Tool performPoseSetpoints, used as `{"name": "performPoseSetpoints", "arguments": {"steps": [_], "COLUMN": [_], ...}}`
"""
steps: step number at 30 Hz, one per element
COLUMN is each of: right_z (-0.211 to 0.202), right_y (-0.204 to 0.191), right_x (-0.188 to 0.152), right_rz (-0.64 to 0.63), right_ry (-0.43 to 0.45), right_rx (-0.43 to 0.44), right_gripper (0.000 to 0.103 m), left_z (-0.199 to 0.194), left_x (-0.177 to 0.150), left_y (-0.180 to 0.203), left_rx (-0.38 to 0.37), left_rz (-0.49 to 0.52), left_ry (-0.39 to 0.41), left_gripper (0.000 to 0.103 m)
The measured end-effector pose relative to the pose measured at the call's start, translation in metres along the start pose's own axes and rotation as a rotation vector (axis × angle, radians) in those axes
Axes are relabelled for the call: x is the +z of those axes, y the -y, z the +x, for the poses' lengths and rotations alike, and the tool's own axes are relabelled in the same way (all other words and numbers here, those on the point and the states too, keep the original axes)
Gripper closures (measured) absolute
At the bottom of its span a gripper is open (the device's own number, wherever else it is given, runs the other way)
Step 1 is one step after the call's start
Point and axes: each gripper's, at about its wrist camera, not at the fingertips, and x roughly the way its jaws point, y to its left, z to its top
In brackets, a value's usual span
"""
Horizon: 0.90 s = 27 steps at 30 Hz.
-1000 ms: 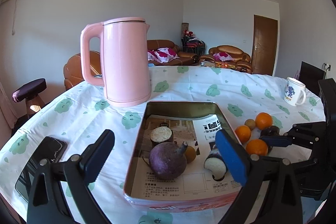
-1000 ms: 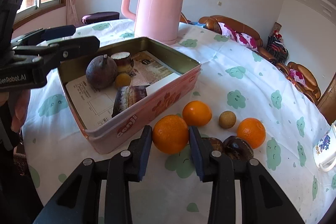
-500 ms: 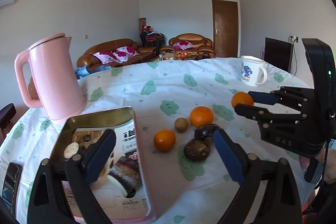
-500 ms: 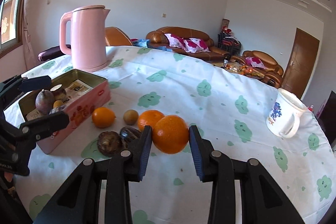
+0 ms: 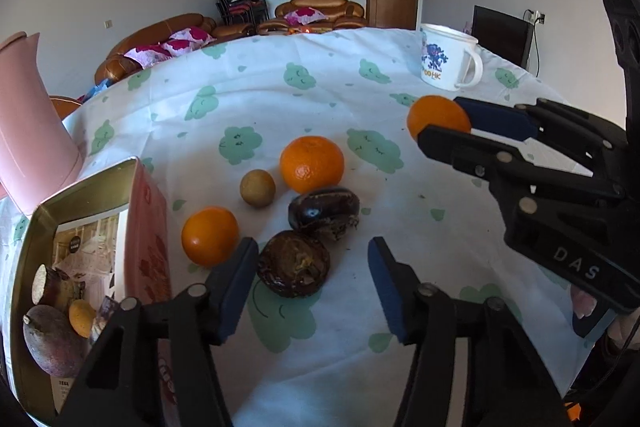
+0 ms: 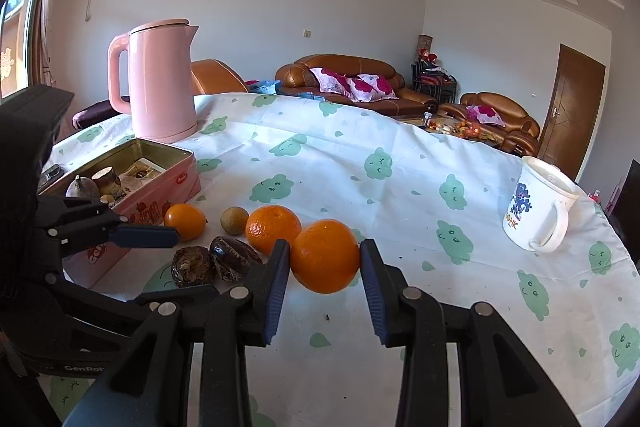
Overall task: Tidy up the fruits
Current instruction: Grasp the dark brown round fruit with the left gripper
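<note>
Orange (image 6: 325,255) sits clamped in my right jaws, bound for the tin (image 6: 182,169), while my left jaws gape around a dark fruit (image 5: 293,263).

The right gripper (image 5: 444,129) carries the raised letters "DAS" on its black body in the left wrist view, and the left gripper (image 6: 160,233) shows "GenRo", cut off, on its body in the right wrist view. The white mug (image 5: 446,61) bears orange letters ending "HK" under a blue figure. The pink tin (image 6: 160,191) has red lettering on its side wall, too small to read.
</note>
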Motion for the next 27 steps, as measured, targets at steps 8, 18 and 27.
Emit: {"name": "performPoseSetpoints", "arguments": {"steps": [8,18,27], "right_z": [0.001,0.001,-0.005], "right_y": [0.001,0.004,0.003], "right_x": [0.0,0.0,-0.001], "right_rz": [0.005,0.019,0.013], "right_ry": [-0.006,-0.004,0.026], "right_rx": [0.02,0.024,0.022], "right_gripper": [0.065,0.065,0.065], "left_z": [0.018,0.018,-0.008], "left_x": [0.005,0.005,0.001], "left_y": [-0.013,-0.015,-0.013], "left_rx": [0.0,-0.01,-0.005], "left_rz": [-0.057,-0.062,-0.044], "left_ry": [-0.053,-0.051,0.068], "left_gripper": [0.048,0.063,0.063]}}
